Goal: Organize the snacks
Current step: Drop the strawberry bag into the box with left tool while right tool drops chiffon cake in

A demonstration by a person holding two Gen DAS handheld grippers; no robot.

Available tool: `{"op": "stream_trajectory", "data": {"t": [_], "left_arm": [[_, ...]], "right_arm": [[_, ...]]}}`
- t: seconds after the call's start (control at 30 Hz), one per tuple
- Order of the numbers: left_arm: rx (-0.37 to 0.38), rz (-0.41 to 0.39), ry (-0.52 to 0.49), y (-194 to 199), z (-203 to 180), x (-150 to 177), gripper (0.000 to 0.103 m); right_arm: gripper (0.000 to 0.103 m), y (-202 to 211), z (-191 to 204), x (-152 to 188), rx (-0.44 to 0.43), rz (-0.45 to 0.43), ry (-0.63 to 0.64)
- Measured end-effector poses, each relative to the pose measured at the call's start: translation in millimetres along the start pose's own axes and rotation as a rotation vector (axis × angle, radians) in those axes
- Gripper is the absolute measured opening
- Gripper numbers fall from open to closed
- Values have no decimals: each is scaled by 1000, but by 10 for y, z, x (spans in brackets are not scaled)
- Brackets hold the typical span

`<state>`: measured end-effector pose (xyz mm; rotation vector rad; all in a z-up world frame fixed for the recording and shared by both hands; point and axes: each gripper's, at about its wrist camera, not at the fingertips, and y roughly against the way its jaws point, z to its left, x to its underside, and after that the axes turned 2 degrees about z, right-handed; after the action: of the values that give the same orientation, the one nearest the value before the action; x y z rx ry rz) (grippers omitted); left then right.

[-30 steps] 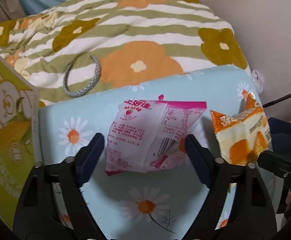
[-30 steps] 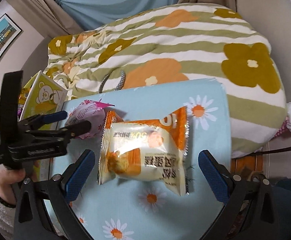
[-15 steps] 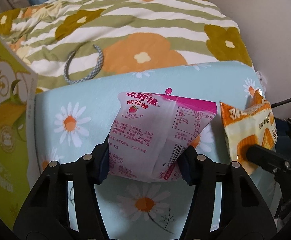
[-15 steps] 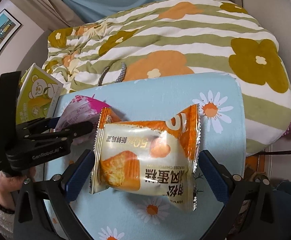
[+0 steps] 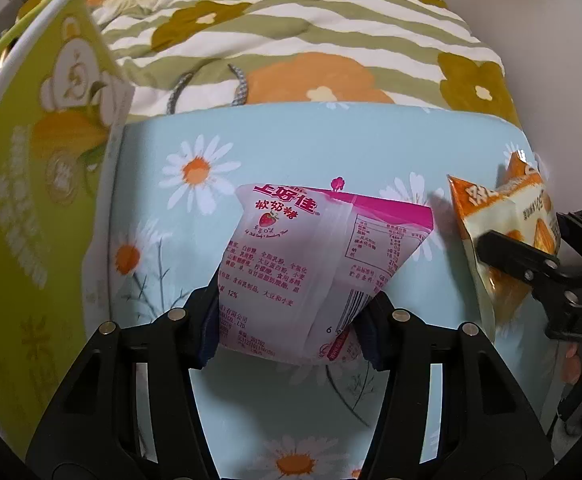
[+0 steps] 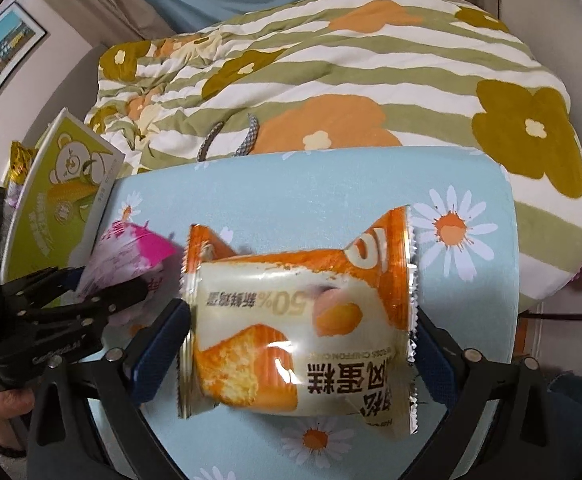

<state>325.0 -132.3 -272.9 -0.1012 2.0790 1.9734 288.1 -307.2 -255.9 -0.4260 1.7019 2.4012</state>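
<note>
Snack packets sit between both grippers above a daisy-print light-blue cushion (image 5: 331, 148) at the foot of a striped floral quilt (image 5: 291, 32). The left gripper (image 5: 291, 320) is clamped on the lower end of the pink strawberry milk-candy bag (image 5: 311, 256), its pads pinching the film where the bag narrows. The right gripper (image 6: 303, 344) brackets the orange chiffon cake packet (image 6: 299, 320) across its width; the left pad touches the crimped edge, but whether the right pad presses on it cannot be told. Both packs look light, crinkly and air-filled: thin slick film that yields under pressure, with a soft cake inside the orange one that a hard squeeze would likely crush. The sealed ends or a gentle hold across the body seem the safest places to grip. Compared with a second ago, the left jaws have gone from standing wide around the candy bag to closed on it, and the right jaws have just been closing in on the cake packet, which now fills more of the view. A yellow-green bear-print box (image 5: 43, 184) stands just left of the cushion
</note>
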Motion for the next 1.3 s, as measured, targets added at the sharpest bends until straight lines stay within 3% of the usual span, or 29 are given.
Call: {"op": "stream_trajectory", "data": {"t": [0.07,0.27,0.8,1.07,1.3], "left_arm": [[3,-3,13,33,19,33,53],[15,-36,21,230,22,74,53],[47,-238,-36,1316,-35,-12,53],[68,-374,-12,2015,448,-80,53],[58,-440,31,2464,1296,-70,53]], "right_arm": [[84,0,38,7,3,-5,24],[71,97,105,43,-1,-25,43],[70,928,418,25,-14,-188,20],[70,1344,999,-159,-27,-281,96],[70,1515,1775,-343,-51,-346,150]]}}
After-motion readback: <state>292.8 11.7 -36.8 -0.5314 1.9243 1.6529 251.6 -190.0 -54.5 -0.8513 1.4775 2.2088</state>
